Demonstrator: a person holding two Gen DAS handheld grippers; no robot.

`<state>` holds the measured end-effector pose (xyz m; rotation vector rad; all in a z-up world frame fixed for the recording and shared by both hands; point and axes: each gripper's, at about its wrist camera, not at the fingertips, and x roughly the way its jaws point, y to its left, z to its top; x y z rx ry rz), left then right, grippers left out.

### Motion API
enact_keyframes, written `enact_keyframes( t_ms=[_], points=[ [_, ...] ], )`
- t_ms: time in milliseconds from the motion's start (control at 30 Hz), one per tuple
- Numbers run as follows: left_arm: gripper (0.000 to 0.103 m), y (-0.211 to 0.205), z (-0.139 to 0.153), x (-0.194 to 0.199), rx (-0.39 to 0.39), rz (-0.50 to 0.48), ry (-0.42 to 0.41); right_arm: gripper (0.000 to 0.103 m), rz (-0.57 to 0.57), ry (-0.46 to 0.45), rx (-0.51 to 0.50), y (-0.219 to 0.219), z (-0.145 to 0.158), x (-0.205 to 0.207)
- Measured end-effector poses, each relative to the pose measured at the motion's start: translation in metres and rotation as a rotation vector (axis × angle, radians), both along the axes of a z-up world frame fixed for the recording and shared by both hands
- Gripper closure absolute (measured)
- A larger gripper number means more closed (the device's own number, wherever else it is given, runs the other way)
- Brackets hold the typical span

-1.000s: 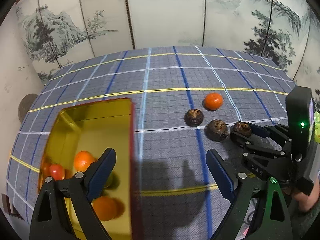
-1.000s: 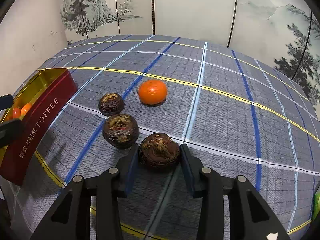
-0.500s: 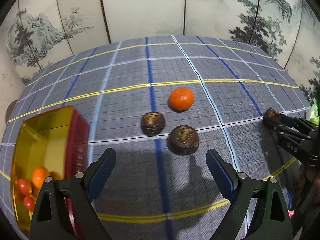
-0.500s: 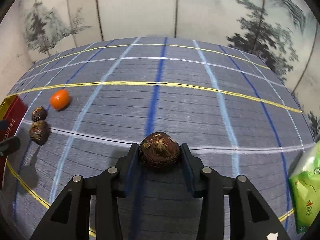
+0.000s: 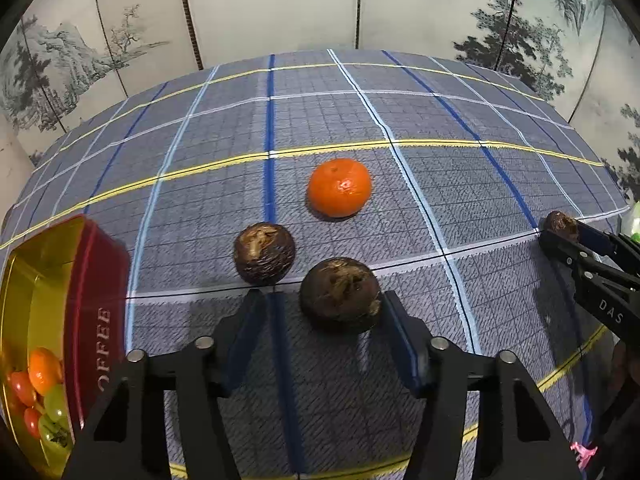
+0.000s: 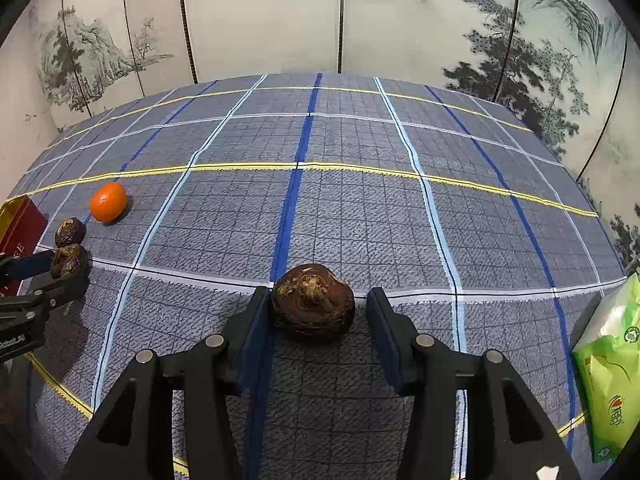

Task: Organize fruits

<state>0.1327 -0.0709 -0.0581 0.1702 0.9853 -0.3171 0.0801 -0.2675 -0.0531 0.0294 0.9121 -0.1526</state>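
The red toffee tin (image 5: 86,304) was cut off at the surface's left edge, its fruit only partly visible. The left tool (image 5: 322,334) was closing around a dark brown fruit (image 5: 340,294), only its right pad touching. The right tool (image 6: 316,326) was opening, released from another brown fruit (image 6: 313,300) resting between its pads. Farther off lay a third brown fruit (image 5: 264,253) and a tangerine (image 5: 339,187).

Ink-landscape folding screen (image 6: 260,20) behind a table in blue plaid cloth (image 6: 360,220)
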Motion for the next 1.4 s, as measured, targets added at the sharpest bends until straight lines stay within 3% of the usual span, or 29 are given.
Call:
enact_keyframes(
  t_ms=[167, 767, 1400],
  points=[
    [0.062, -0.004, 0.001, 0.003, -0.022, -0.011, 0.004, 0.054, -0.005, 0.001, 0.001, -0.001, 0.0, 0.0],
    [0.062, 0.019, 0.008, -0.028, -0.008, 0.017, 0.0, 0.05, -0.013, 0.003, 0.0, -0.005, -0.001, 0.001],
    [0.062, 0.092, 0.067, -0.065, -0.055, 0.086, -0.027, 0.042, -0.026, 0.008, 0.002, -0.007, -0.001, 0.0]
  ],
)
